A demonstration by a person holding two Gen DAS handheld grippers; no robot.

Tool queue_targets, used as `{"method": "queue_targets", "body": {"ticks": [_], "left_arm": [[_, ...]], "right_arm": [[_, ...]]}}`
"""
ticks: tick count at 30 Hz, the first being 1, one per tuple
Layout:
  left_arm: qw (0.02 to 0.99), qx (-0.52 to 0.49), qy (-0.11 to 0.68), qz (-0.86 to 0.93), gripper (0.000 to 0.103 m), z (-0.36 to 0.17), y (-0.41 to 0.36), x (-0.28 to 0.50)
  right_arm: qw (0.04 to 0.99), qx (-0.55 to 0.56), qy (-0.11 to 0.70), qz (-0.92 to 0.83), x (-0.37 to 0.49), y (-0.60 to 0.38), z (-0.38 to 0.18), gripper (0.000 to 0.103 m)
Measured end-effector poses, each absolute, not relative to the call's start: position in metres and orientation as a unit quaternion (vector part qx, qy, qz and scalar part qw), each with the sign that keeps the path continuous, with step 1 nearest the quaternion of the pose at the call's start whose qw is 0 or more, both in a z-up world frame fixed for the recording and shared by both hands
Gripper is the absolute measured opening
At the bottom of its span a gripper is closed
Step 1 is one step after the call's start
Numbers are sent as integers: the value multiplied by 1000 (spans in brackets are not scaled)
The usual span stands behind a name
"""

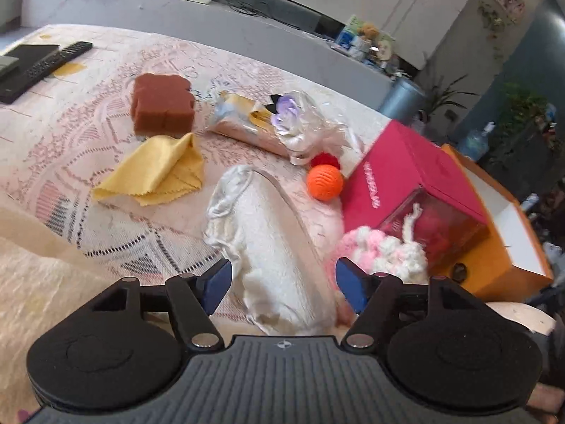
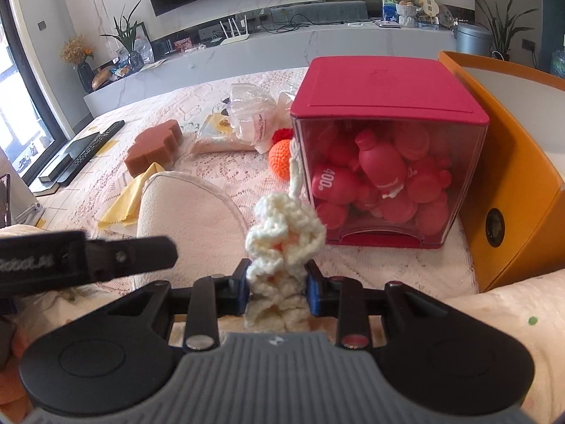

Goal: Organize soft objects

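My right gripper (image 2: 277, 291) is shut on a cream and pink crocheted piece (image 2: 282, 240), held up in front of the red box (image 2: 388, 106); it also shows in the left wrist view (image 1: 381, 251). My left gripper (image 1: 282, 282) is open, its jaws either side of a white terry pouch (image 1: 268, 233), also in the right wrist view (image 2: 187, 208). On the lace cloth lie a yellow cloth (image 1: 155, 173), a brown sponge (image 1: 162, 102), an orange ball (image 1: 325, 182) and a red knit ball (image 1: 326, 159).
The red box (image 1: 413, 176) has a clear front full of red squishy toys (image 2: 381, 176). An orange open box (image 2: 508, 173) stands at its right. Plastic-wrapped packets (image 1: 282, 123) lie beyond the balls. Remote controls (image 1: 42, 63) lie at the far left.
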State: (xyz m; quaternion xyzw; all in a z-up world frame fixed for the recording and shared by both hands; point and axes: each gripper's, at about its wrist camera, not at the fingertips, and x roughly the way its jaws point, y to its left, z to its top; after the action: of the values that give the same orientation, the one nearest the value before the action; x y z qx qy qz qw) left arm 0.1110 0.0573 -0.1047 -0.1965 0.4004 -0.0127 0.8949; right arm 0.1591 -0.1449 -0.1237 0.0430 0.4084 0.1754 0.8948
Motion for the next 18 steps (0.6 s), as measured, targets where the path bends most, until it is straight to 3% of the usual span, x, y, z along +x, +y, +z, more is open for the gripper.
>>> {"method": "queue_targets", "body": {"ticks": [3, 6, 9, 10, 13, 18], "left_arm": [[893, -199, 404, 10, 79, -110, 56, 122], [888, -200, 413, 23, 66, -119, 57, 128], [888, -193, 416, 27, 46, -123, 58, 127], [889, -192, 415, 25, 35, -123, 58, 126], [891, -188, 412, 20, 20, -123, 56, 125], [899, -180, 399, 14, 17, -116, 53, 116]], "right_arm": [[895, 40, 407, 175, 159, -145, -124, 35], [900, 38, 399, 173, 159, -146, -123, 39], [905, 36, 389, 166, 160, -146, -122, 44], [906, 36, 387, 164, 160, -146, -122, 44], [905, 40, 390, 165, 164, -146, -123, 37], [904, 47, 389, 170, 161, -148, -121, 28]]}}
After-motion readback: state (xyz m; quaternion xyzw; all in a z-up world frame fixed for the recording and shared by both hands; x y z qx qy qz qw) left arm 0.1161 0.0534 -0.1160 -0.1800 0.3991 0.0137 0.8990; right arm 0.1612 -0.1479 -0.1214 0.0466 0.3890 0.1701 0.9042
